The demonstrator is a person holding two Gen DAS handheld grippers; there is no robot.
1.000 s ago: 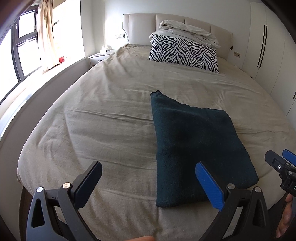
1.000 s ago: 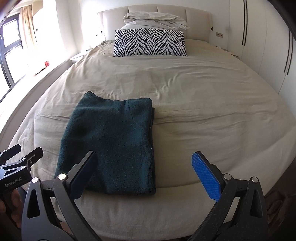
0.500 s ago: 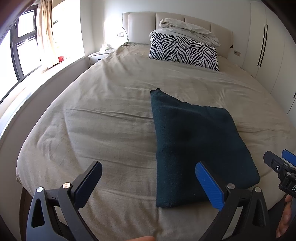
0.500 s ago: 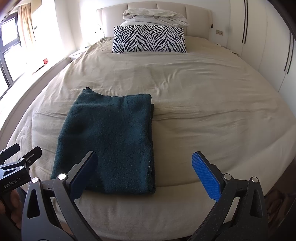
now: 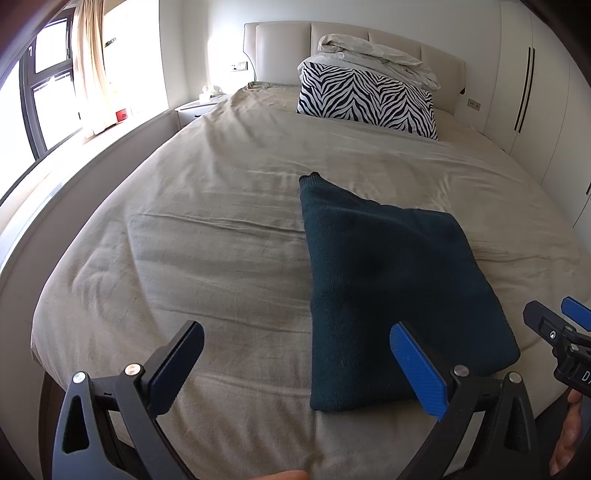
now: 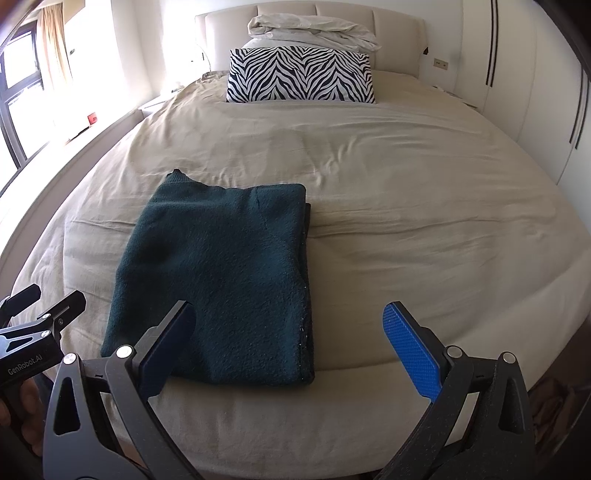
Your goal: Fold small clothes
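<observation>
A dark teal sweater [image 5: 391,280] lies folded into a flat rectangle on the beige bed [image 5: 207,236], near its foot; it also shows in the right wrist view [image 6: 221,280]. My left gripper [image 5: 295,365] is open and empty, held over the foot of the bed just left of the sweater's near edge. My right gripper [image 6: 291,343] is open and empty, held above the sweater's near right corner. Each gripper shows at the edge of the other's view: the right one [image 5: 554,332], the left one [image 6: 33,325].
A zebra-print pillow [image 6: 299,75] and a bundled white duvet [image 6: 310,31] sit at the headboard. A window and ledge [image 5: 48,110] run along the left. White wardrobe doors [image 5: 535,92] stand on the right. A nightstand [image 5: 199,107] is beside the headboard.
Both grippers have drawn back slightly from the bed and stay open. The sweater lies as before.
</observation>
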